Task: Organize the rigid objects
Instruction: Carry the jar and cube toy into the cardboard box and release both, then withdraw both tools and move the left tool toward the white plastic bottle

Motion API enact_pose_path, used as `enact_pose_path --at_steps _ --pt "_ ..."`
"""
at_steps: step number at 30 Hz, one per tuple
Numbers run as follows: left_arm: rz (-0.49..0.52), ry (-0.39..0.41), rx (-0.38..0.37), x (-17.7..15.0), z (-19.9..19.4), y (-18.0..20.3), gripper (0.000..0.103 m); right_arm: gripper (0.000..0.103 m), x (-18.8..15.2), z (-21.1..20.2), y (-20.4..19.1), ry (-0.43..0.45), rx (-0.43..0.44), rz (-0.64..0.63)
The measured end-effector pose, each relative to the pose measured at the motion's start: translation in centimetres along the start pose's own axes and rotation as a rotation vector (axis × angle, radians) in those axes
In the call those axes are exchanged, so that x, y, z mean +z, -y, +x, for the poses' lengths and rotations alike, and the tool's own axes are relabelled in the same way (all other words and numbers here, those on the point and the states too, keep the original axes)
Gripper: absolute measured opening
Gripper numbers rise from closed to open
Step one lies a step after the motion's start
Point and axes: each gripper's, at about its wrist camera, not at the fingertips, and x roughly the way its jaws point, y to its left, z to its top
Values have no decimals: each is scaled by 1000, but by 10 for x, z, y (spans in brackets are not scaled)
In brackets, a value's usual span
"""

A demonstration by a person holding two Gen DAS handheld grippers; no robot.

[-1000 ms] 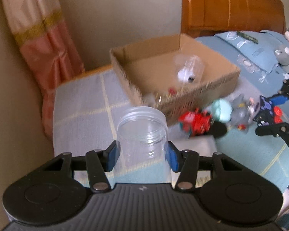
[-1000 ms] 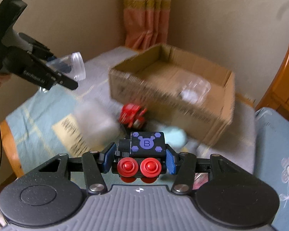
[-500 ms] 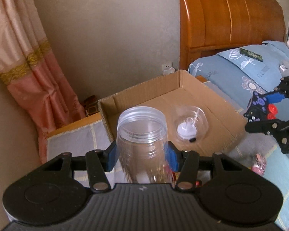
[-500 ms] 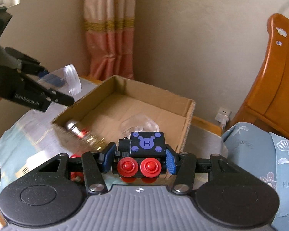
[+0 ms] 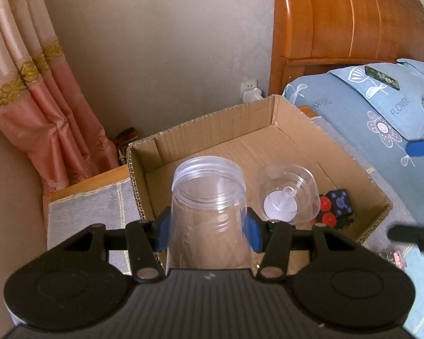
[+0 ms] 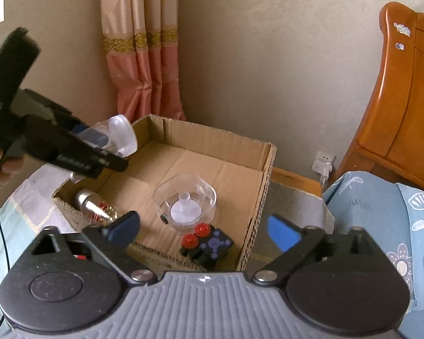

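My left gripper (image 5: 207, 227) is shut on a clear plastic jar (image 5: 209, 197) and holds it above the near left part of the open cardboard box (image 5: 240, 118). It also shows in the right wrist view (image 6: 99, 152) with the jar (image 6: 118, 138) over the box's left wall. My right gripper (image 6: 203, 230) is open and empty above the box's near edge (image 6: 257, 214). The black toy with red wheels (image 6: 207, 244) lies on the box floor, also in the left wrist view (image 5: 336, 207). A clear container (image 6: 185, 204) with a white piece lies beside it.
A small shiny bottle (image 6: 97, 207) lies in the box's left corner. The box stands on a cloth-covered table (image 5: 84, 212). A bed with blue bedding (image 5: 367, 113) and a wooden headboard (image 5: 353, 22) is to the right. A pink curtain (image 5: 42, 99) hangs at the left.
My right gripper has opened and the black toy has dropped into the box. My left gripper has moved forward over the box with the jar.
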Motion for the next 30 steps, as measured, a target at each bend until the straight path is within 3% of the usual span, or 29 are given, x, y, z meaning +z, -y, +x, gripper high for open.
enact_pose_path --at_steps 10,11,13,15,20,30 --pt "-19 1 91 24 28 -10 52 103 -10 -16 -5 3 -17 -8" --pt "-29 18 118 27 31 -13 55 103 -11 -17 -5 5 -17 -7" --pt "-39 31 165 30 36 -16 85 103 -12 -18 -4 5 -16 -4" --pt "-53 40 218 31 38 -18 90 103 -15 -20 -3 2 -19 0" --pt "-92 36 174 27 26 -23 90 103 -22 -24 -2 -9 -21 11" --pt "-56 52 161 11 -12 -17 95 103 -32 -35 -7 -12 -7 50"
